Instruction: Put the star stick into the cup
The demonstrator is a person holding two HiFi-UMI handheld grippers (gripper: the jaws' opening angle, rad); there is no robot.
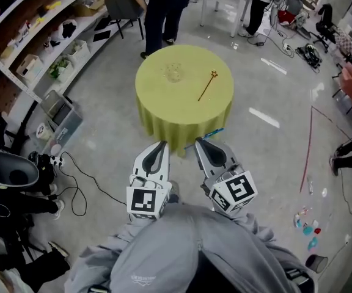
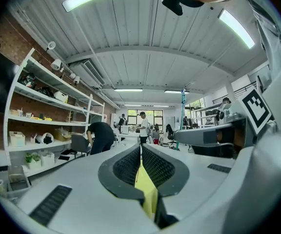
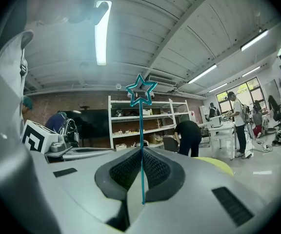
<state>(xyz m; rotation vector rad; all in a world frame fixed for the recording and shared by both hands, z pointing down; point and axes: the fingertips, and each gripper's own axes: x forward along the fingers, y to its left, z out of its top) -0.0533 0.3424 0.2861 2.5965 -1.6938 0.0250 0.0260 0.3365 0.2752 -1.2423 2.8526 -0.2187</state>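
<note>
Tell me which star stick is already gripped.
The teal star stick, clamped between the right gripper's jaws. The gold star stick lies loose on the yellow table, untouched.

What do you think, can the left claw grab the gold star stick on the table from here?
Probably not. The left claw is shut and sits short of the round table, while the gold star stick lies well onto the tabletop. Nothing blocks it; it must come closer and open.
</note>
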